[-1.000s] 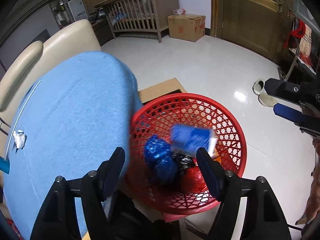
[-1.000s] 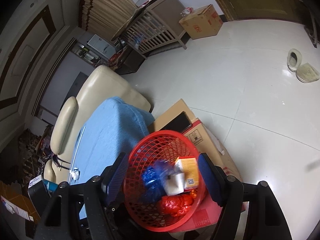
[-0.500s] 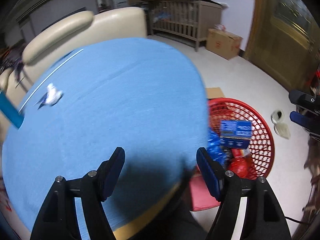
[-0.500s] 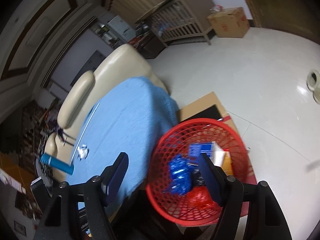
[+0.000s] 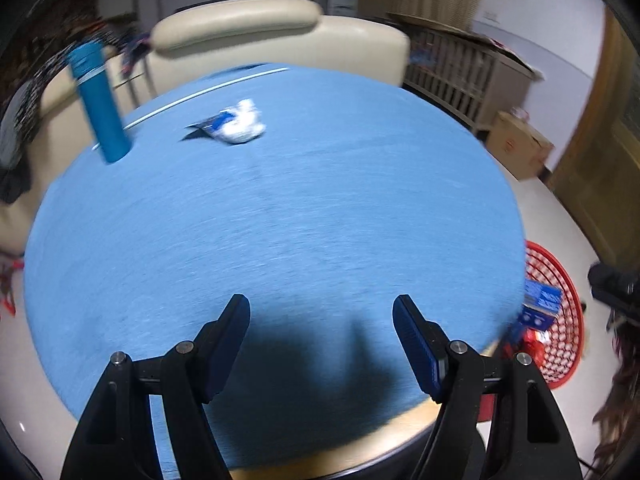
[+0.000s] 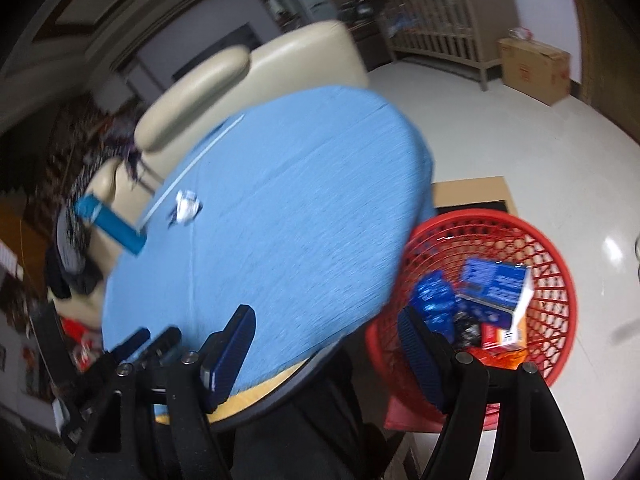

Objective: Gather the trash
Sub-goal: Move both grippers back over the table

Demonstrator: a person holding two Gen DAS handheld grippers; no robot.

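Both empty, wide-open grippers, left (image 5: 321, 336) and right (image 6: 326, 342), were swung off the red basket (image 6: 560, 280) back over the blue table (image 5: 280, 220), so the crumpled wrapper (image 5: 240, 124) far across from the basket probably got lined up next.

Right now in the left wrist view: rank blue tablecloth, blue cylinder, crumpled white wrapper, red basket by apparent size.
1. blue tablecloth, fills most of the frame.
2. blue cylinder and red basket: not ranked; the basket is partly hidden behind the table edge.
3. crumpled white wrapper, smallest, though it lies far from the camera.
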